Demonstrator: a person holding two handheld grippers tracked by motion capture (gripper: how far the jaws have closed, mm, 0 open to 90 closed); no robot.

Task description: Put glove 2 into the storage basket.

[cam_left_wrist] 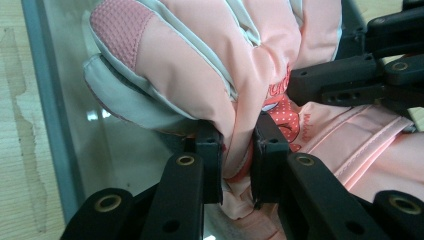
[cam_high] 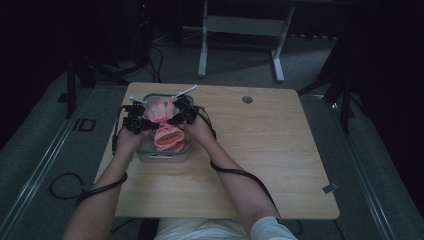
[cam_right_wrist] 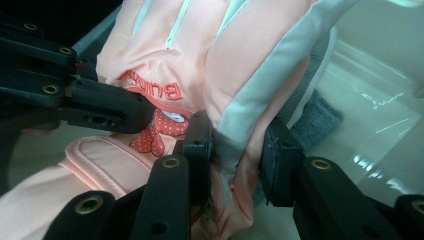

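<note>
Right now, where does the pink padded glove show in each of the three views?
High view: the pink padded glove sits left of centre, in the clear plastic bin, between both grippers.
Left gripper view: it spans the upper middle and right, a fold pinched by the left gripper.
Right gripper view: it spans the centre, with the right gripper clamping its grey edge.
Shared landmark: the red embroidered patch.

The pink ski glove [cam_high: 165,125] crowds the clear plastic bin [cam_high: 165,156] – its walls hem in both grippers, left gripper [cam_left_wrist: 236,160] and right gripper [cam_right_wrist: 235,160] nearly touching across the fabric – while the wooden table [cam_high: 260,150] to the right lies open for passage
</note>
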